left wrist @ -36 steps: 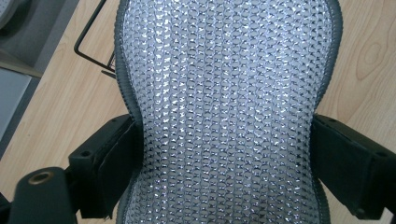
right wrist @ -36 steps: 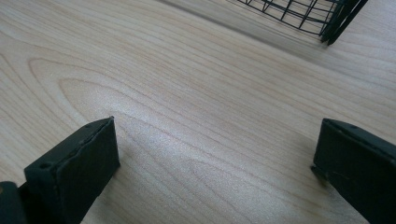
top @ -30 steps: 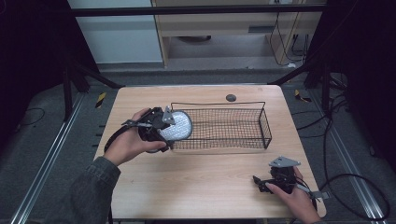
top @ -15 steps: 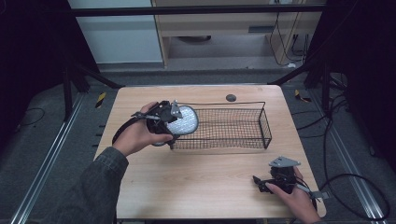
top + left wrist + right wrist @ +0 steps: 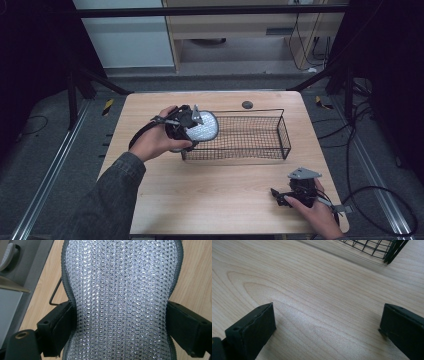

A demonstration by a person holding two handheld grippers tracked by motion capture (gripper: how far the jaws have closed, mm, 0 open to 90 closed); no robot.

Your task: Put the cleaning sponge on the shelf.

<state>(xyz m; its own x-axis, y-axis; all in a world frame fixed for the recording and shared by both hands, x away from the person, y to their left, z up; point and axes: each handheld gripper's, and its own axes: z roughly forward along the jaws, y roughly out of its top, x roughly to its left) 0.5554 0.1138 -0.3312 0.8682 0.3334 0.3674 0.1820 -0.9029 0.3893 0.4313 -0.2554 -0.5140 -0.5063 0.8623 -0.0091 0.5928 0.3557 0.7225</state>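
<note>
Dark grey sleeve (image 5: 107, 200) (black jaws)

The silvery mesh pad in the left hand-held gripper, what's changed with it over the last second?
The left hand-held gripper, clamped on the silvery mesh pad, has carried it right and farther back, over the left end of the wire basket. The right hand-held gripper stays open and resting on the table.

- Open tabletop (image 5: 220, 195) between the wire basket (image 5: 250, 137) and the near edge; wide bare wood there.
- Basket interior free right of the silver mesh pad (image 5: 202, 129), which hangs over its left end, clamped in the left gripper (image 5: 192, 122).
- Basket walls barring any sideways entry; from above only.
- Right gripper (image 5: 280, 196) parked low at the near right corner, jaws spread, bare wood ahead.
</note>
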